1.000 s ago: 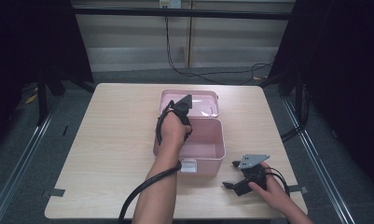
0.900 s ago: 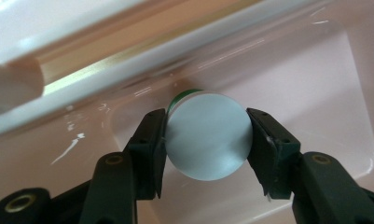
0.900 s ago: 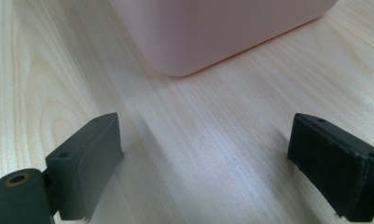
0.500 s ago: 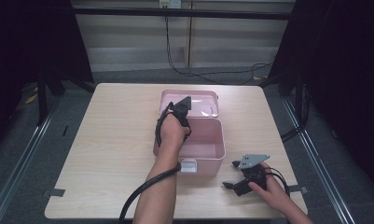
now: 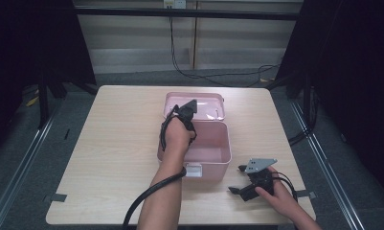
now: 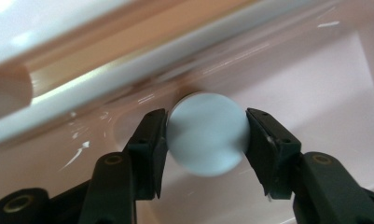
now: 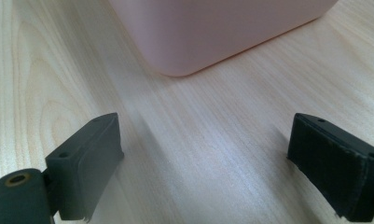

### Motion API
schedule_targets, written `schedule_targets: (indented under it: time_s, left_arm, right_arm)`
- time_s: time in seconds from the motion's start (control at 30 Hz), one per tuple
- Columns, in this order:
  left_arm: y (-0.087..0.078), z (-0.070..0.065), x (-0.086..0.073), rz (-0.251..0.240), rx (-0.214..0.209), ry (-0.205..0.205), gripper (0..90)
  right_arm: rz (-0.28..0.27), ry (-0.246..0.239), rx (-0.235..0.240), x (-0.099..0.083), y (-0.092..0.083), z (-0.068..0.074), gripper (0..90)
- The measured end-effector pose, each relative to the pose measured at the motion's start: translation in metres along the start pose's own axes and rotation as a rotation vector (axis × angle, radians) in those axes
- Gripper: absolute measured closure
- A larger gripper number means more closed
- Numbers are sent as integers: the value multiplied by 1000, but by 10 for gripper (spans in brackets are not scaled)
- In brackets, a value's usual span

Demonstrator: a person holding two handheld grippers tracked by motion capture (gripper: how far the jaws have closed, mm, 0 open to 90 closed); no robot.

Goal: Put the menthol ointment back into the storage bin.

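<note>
The worktop (image 5: 108,158) is pale wood with a light grain, its corners rounded. Grey floor (image 5: 31,158) surrounds the worktop on all sides. Beyond the worktop's far edge stands a pale panelled wall (image 5: 141,38), with black cables (image 5: 199,74) trailing down it onto the floor. Dark curtains (image 5: 352,72) hang left and right of the worktop. Metal rails (image 5: 22,158) run along the floor beside the worktop's left and right edges.

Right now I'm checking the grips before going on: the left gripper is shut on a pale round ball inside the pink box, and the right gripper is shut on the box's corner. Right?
Not quite. The right gripper is open and holds nothing: in the right gripper view its jaws stand wide apart over the table, short of the pink box. The left gripper is indeed shut on the pale ball.
</note>
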State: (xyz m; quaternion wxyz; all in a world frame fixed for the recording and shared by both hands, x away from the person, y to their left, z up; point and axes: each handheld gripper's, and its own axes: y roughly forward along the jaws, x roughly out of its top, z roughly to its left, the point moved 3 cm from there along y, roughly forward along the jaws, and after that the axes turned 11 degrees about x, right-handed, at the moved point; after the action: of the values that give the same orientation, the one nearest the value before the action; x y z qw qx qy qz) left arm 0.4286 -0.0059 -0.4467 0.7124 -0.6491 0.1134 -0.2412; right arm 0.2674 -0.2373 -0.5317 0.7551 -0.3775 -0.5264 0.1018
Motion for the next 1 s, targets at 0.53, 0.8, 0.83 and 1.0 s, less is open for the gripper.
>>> schedule_targets:
  time_s: [0.53,0.8,0.83,1.0]
  left_arm:
    - [-1,0,-2,9,1,16,494]
    - [-7,2,-5,8,-22,23,433]
    - [-8,2,-5,8,-28,22,433]
    - [-14,3,-6,2,-42,6,355]
  right_arm:
    - [0,-2,0,0,0,0,93]
    - [0,-2,1,0,0,0,93]
    - [0,-2,1,0,0,0,93]
    - [1,-2,-2,0,0,0,93]
